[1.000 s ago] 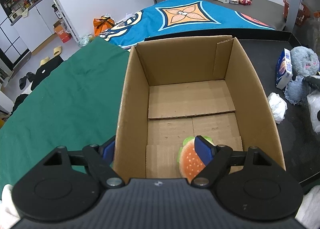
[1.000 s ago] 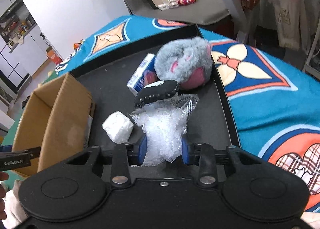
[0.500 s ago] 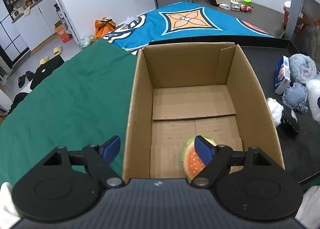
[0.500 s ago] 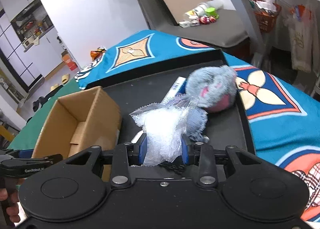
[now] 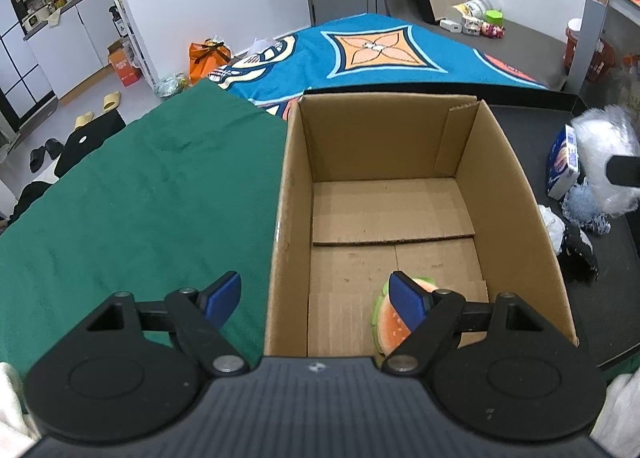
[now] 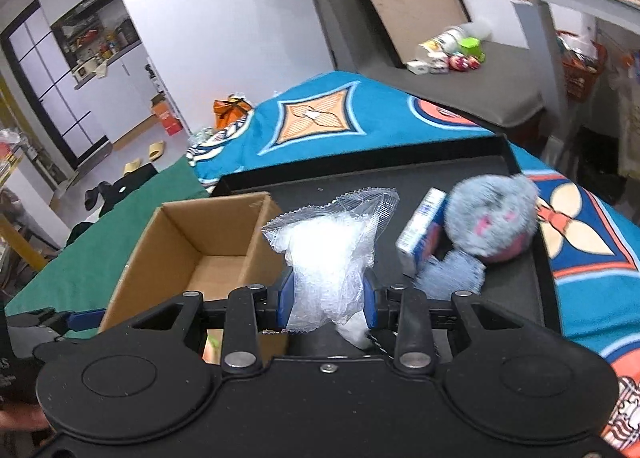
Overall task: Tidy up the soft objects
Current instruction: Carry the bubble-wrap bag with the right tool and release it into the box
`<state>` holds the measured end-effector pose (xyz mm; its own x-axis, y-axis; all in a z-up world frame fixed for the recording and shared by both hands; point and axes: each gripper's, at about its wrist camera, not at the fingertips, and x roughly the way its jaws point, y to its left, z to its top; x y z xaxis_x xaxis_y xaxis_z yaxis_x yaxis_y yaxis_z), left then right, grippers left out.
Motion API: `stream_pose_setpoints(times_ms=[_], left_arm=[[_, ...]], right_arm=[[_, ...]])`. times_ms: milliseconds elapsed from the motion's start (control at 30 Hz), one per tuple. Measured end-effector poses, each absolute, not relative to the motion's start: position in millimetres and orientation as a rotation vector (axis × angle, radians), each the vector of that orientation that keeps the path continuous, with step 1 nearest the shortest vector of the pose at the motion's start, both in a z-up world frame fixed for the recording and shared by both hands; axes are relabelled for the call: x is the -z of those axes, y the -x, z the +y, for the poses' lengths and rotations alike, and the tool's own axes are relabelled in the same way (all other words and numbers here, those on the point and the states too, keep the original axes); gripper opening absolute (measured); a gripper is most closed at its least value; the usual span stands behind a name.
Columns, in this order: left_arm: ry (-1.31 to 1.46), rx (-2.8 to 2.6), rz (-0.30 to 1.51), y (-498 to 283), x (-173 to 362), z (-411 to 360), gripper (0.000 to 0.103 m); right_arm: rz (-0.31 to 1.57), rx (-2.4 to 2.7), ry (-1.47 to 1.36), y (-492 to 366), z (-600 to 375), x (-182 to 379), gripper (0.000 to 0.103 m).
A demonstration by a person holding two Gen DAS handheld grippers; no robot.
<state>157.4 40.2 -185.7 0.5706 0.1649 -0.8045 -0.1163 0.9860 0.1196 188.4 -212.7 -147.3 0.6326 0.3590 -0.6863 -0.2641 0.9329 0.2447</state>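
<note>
Right wrist view: right gripper [image 6: 327,308] fingers clenched on plastic bag [image 6: 328,258], raised beside cardboard box [image 6: 188,254] at 9 o'clock.
Left gripper [image 5: 316,298]: fingers released, straddling box wall; burger plush [image 5: 390,322] inside.
Change: bag has risen off black tray [image 6: 360,177], nearer the box.
Room: plush toy [image 6: 492,217] at 2 o'clock.

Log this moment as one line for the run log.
right gripper: shut on plastic bag, lifted | left gripper: open, straddling box wall | burger toy: in box
</note>
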Motion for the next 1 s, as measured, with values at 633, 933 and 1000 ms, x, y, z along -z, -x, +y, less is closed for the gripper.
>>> stream_pose_setpoints(times_ms=[633,933,1000], left_arm=[[0.018,-0.138,0.93,-149,189,63,0.021],[0.059,-0.136,0.914,-146,190,72,0.009],[0.061,-0.134,0.91,-146,190,72,0.009]], right_arm=[[0.797,-0.539,-0.097,-192,-139,137,0.034],[0.8,-0.591,-0.109,-192,-112,133,0.034],[0.789,-0.622,-0.117,-192,-106,131,0.039]])
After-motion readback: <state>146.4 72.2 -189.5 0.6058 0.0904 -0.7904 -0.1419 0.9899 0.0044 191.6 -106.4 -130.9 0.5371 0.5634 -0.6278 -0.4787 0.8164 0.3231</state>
